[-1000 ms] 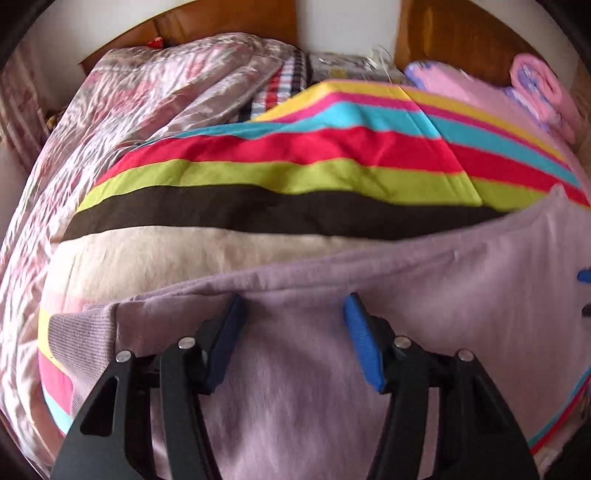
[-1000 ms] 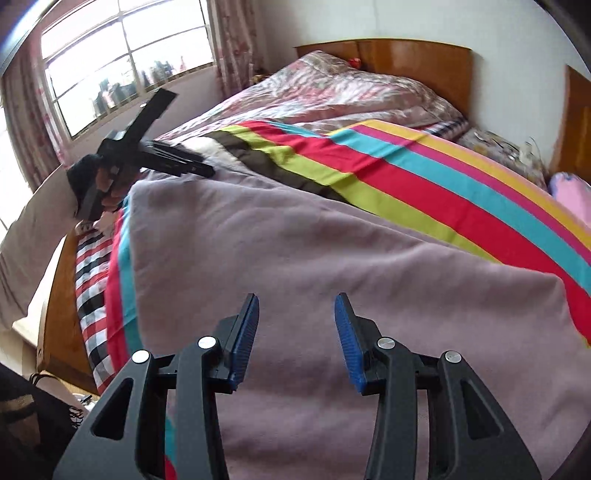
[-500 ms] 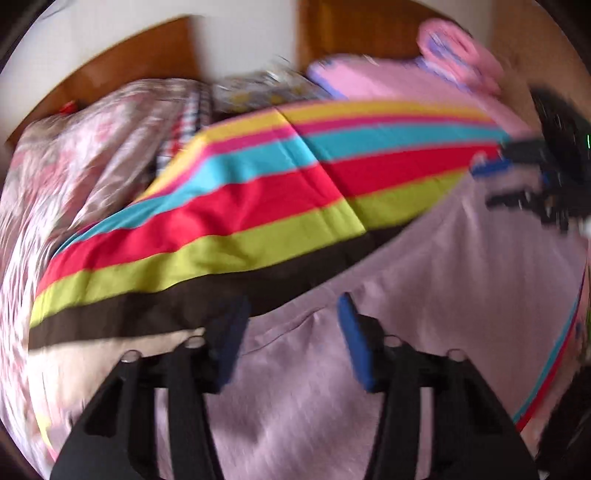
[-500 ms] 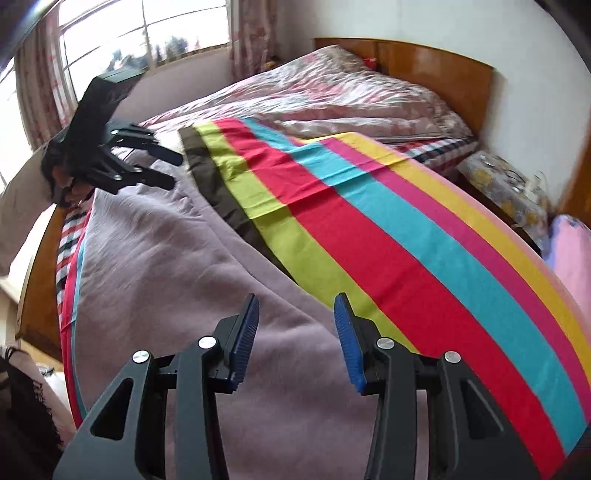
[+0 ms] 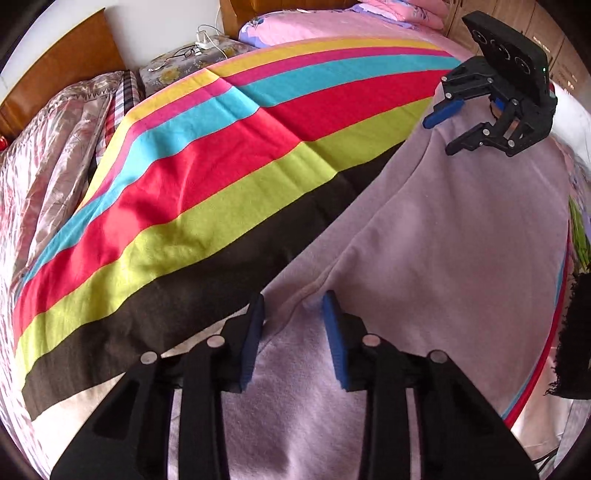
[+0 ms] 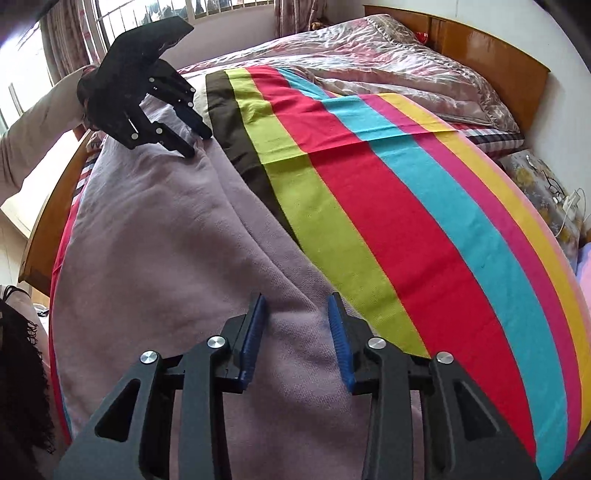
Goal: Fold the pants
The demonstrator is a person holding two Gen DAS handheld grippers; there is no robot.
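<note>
The lilac pants point(image 5: 461, 236) lie spread on a striped blanket point(image 5: 229, 177) on the bed; they also show in the right wrist view point(image 6: 166, 240). My left gripper point(image 5: 291, 314) is open, its jaws either side of a raised fold at the pants' far edge. My right gripper point(image 6: 295, 314) is open over the same long edge at the other end. Each gripper shows in the other's view: the right one point(image 5: 448, 129) at the far right, the left one point(image 6: 195, 138) at the upper left, both low on the cloth.
A pink patterned quilt point(image 6: 388, 62) lies bunched beyond the blanket by the wooden headboard point(image 6: 491, 62). A nightstand point(image 5: 184, 66) with cables stands by the wall. A pink pillow point(image 5: 332, 22) lies at the far end. A window point(image 6: 110, 22) is behind.
Both grippers have swung round and dropped to the pants' far long edge, one at each end. Both stay open.
</note>
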